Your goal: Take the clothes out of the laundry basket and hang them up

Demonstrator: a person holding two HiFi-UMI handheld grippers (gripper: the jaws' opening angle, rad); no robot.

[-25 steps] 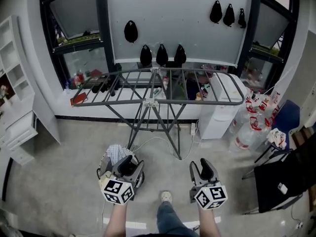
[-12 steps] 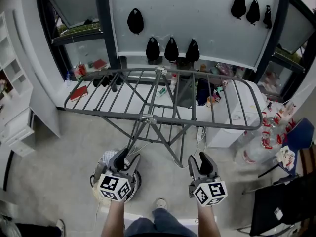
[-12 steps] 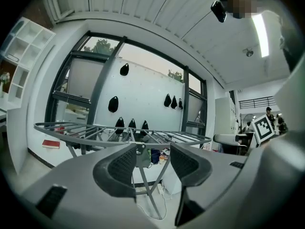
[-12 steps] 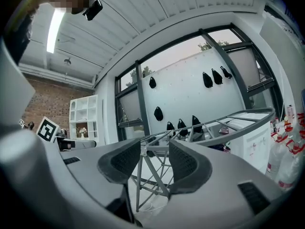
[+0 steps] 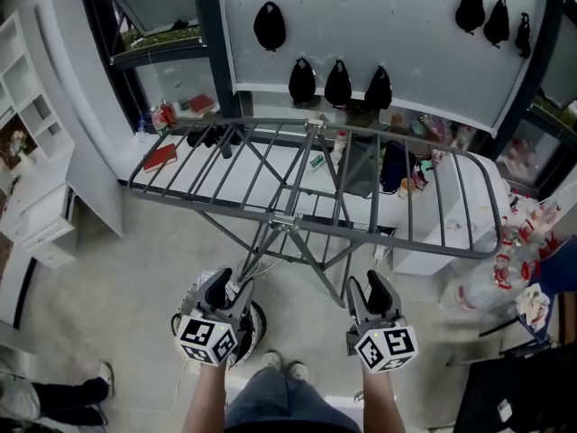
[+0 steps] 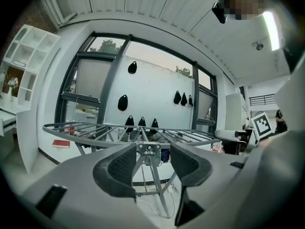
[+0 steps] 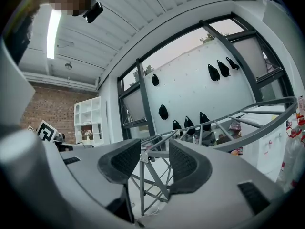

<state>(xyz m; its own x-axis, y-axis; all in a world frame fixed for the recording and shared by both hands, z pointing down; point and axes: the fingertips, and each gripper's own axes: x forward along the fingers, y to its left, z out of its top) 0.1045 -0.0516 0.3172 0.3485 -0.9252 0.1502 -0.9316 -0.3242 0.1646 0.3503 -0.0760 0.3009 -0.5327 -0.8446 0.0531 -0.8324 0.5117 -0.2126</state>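
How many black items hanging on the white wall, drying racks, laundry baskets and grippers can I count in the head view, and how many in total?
Black hanging items: 7
Drying rack: 1
Laundry basket: 1
Left gripper, right gripper: 2
Total: 11

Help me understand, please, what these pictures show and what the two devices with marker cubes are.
Those are hand-held grippers: a person holds one in each hand, the left gripper and the right gripper. One picture comes from a camera on the person's head, looking down. The other two come from cameras riding on each gripper, looking along its jaws. Both pairs of jaws stand apart with nothing between them. Ahead stands a drying rack on the floor, its bars seemingly bare. A laundry basket sits on the floor, mostly hidden under the left gripper.
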